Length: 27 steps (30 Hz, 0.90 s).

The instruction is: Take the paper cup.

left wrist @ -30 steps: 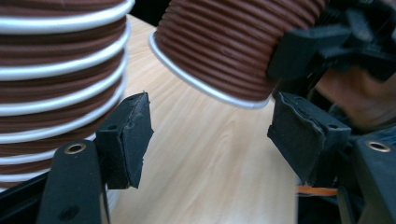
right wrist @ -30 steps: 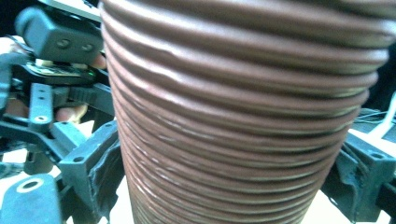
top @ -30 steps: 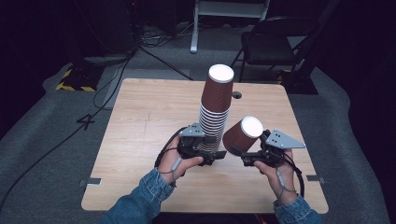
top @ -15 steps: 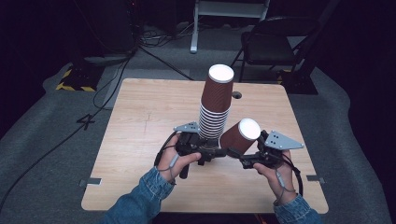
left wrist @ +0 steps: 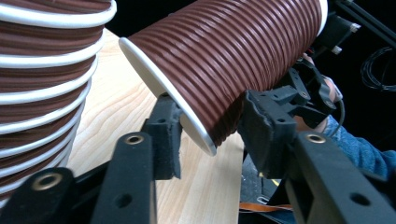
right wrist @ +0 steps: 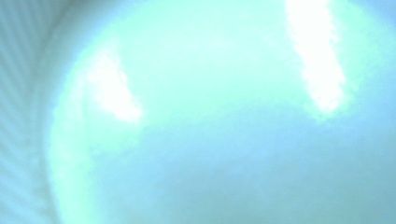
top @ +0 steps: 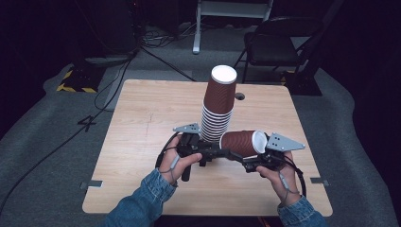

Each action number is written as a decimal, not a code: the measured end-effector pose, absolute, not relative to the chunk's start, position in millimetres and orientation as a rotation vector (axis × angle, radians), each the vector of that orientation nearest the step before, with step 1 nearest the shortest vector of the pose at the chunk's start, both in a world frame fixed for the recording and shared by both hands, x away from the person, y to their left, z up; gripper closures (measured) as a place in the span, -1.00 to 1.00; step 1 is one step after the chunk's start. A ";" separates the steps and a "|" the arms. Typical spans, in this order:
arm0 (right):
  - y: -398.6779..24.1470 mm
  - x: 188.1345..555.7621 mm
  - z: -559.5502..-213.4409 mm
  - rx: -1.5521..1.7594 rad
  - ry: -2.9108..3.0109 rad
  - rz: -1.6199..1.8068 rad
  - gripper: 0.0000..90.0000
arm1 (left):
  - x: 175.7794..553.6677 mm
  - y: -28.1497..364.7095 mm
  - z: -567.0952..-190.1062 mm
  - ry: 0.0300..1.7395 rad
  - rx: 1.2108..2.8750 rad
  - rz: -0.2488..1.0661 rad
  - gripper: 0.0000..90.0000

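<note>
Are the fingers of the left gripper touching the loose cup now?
Touching. In the left gripper view both fingers press on the loose cup near its rim; they have just been closing around it.

Both grippers [top: 222, 153] [top: 246, 163] level, tips together

The single brown ribbed paper cup [left wrist: 243, 56] lying on its side has a corrugated, matt outer wall and a smooth white rolled rim. The tall stack of brown ribbed paper cups [top: 216, 116] on the left of it looks the same, with white rims between the ribbing. The left tool [left wrist: 210, 140] is matt black plastic with dull metal rivets, and its pads [left wrist: 261, 135] look like rough foam. The light wooden bench [top: 142, 123] has visible grain and a satin finish. The sleeves [top: 142, 203] are blue denim.
</note>
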State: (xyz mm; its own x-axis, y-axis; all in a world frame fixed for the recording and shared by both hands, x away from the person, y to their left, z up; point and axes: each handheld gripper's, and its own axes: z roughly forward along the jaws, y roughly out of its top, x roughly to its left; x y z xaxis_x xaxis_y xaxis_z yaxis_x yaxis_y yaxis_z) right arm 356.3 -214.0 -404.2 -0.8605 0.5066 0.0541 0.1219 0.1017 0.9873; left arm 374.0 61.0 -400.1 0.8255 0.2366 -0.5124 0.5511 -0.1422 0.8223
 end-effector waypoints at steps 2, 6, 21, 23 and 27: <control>-215.6 357.1 -404.0 0.628 2.082 1.843 -0.74 | 373.7 61.7 -399.7 0.612 1.726 -0.310 0.41; -219.0 358.1 -402.9 0.637 2.080 1.866 -0.74 | 373.4 62.3 -399.2 0.592 1.724 -0.307 0.53; -225.7 361.9 -401.8 0.662 2.119 1.940 -0.75 | 372.1 63.3 -397.0 0.539 1.736 -0.335 0.74; -226.3 362.2 -401.6 0.664 2.123 1.945 -0.75 | 371.7 63.7 -396.1 0.532 1.737 -0.335 0.80; -228.4 362.9 -401.0 0.663 2.131 1.977 -0.74 | 370.4 63.8 -393.6 0.506 1.736 -0.336 0.84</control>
State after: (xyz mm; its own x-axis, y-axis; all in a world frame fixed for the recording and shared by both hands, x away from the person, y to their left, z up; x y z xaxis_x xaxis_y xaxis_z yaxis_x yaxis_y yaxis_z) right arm 362.9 -228.4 -401.0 -0.8889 0.4218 0.1786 0.2097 0.0280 0.9774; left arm 370.4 63.8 -393.6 0.8621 0.1520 -0.4833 0.5045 -0.1692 0.8467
